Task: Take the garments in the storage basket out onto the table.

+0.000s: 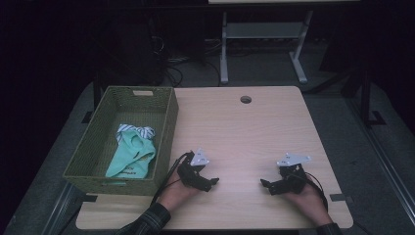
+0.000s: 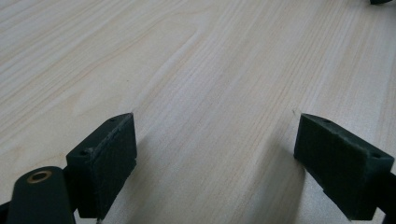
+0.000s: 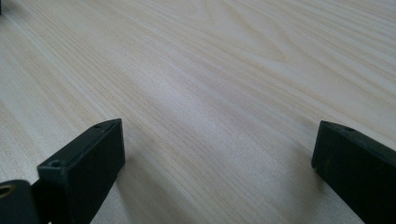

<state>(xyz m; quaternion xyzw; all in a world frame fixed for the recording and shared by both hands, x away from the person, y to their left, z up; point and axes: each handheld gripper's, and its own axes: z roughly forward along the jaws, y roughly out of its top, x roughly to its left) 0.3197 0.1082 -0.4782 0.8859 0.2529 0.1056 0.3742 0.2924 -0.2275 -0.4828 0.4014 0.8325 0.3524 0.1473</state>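
Tools come first: both rest low on the pale wooden worktop point(image 1: 244, 132), near its front edge, each in one of the person's hands. In the high view the left tool point(image 1: 214, 183) lies at about seven o'clock from the worktop's middle, its black jaws pointing toward three o'clock. The right tool point(image 1: 265, 185) lies at about five o'clock, its jaws pointing toward nine o'clock, so the two face each other with a stretch of bare wood between them. Each carries a grey three-cornered plate on top and trails a dark cable.

Seen from the left gripper view, the left tool point(image 2: 215, 154) is released: its jaws stand wide apart with nothing but wood grain between them. The right gripper view shows the right tool point(image 3: 217, 163) released likewise, jaws spread and holding nothing.

At nine o'clock, on the worktop's left side, stands a green woven basket point(image 1: 166, 132). Inside it lies a mint-green cloth point(image 1: 132, 154) with a striped piece point(image 1: 134, 131) at its far end. Left tool and basket are near each other but not touching.
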